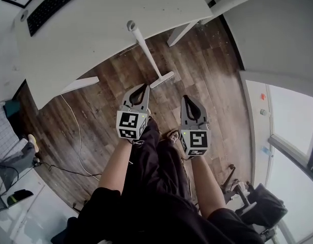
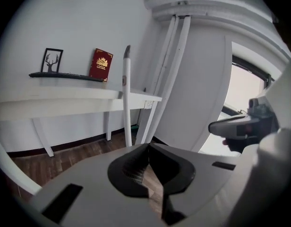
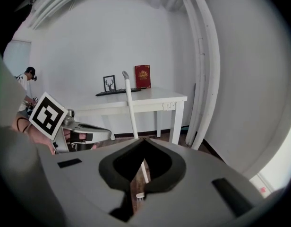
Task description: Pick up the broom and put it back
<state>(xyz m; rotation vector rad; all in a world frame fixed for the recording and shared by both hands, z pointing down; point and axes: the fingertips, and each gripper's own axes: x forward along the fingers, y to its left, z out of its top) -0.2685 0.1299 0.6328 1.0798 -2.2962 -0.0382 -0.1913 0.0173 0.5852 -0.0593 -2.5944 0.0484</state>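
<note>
Status: left hand-held gripper (image 1: 145,87) has its jaws closed on nothing; right hand-held gripper (image 1: 187,98) is the same (broom only shows through the gap behind its tips). Both are well apart from the white long-handled plastic broom (image 1: 146,52), which leans upright on the near edge of the white desk (image 1: 111,29), head on the brown wood-plank floor (image 1: 212,75). Reads as put back, nothing left to do.

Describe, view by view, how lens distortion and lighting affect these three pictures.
Head view: the wide lens bows the table edge, and the window is washed out. Left gripper view: black corners ring a round fisheye image, the wall pipes curve, the window glares white. Right gripper view: same dark ring, the wall pipes bend strongly, yet the broom handle looks crisp.
</note>
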